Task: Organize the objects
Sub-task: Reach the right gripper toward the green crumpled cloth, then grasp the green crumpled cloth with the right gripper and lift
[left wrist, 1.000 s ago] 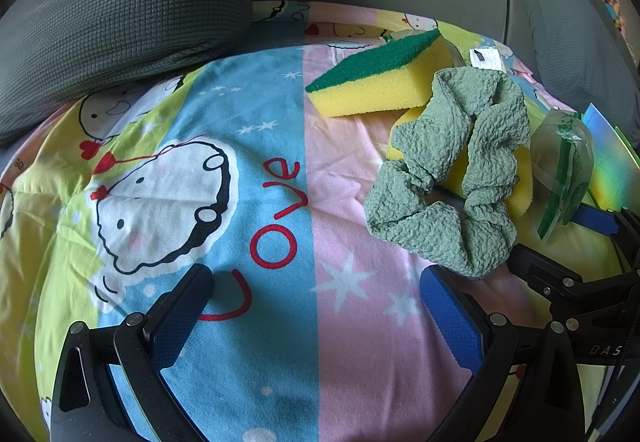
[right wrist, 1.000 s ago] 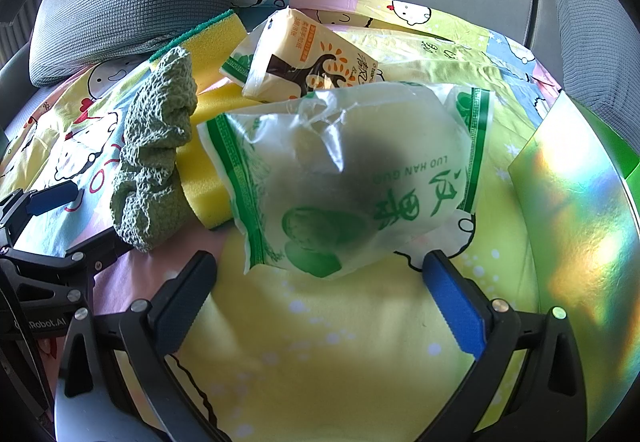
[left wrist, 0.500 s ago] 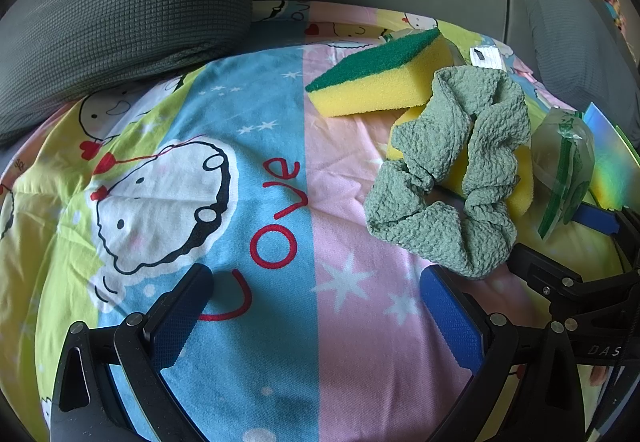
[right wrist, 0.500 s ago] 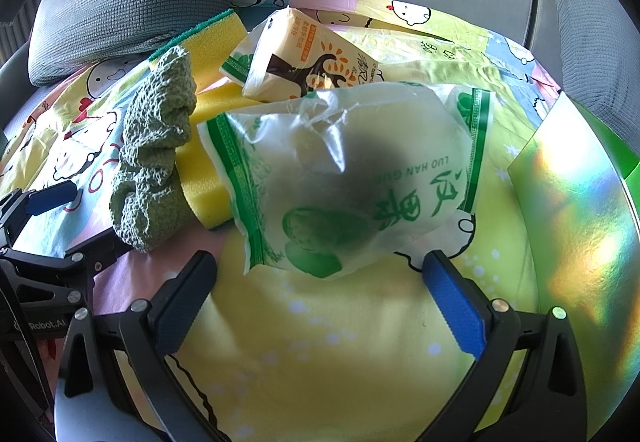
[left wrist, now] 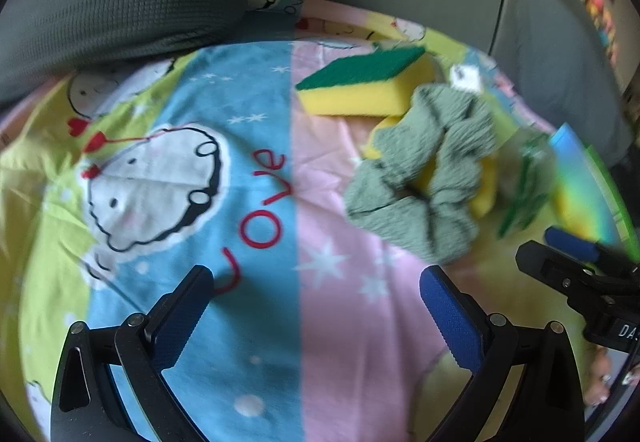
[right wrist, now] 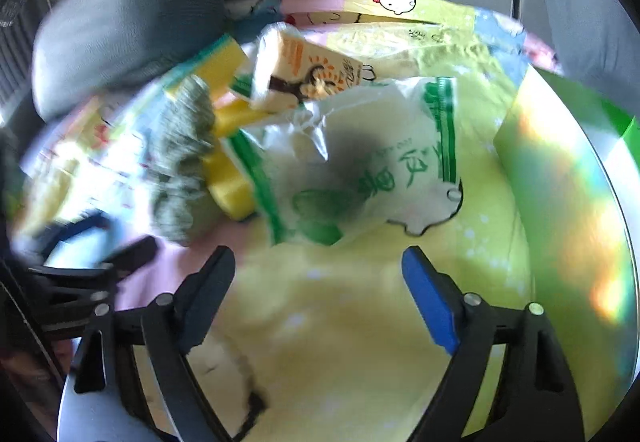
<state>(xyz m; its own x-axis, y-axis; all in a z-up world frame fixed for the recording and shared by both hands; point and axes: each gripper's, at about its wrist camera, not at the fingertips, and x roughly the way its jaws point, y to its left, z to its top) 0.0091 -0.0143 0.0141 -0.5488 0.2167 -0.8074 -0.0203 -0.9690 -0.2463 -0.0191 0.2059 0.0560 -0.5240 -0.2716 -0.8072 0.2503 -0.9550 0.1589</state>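
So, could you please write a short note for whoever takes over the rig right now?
Left gripper: open, empty, above the cartoon-print bedsheet.
Right gripper: open, nothing between its jaws, which have just been closing a little; it is short of the clear green-printed plastic bag.
Things: the ribbed green cloth is draped over a yellow sponge; a green-topped yellow sponge lies behind; an orange-and-white tissue pack rests behind the bag; a shiny iridescent box stands at the right.
Done: nothing visibly sorted.
Left: everything.

Bright daylight — motion blur, fisheye-dark edges
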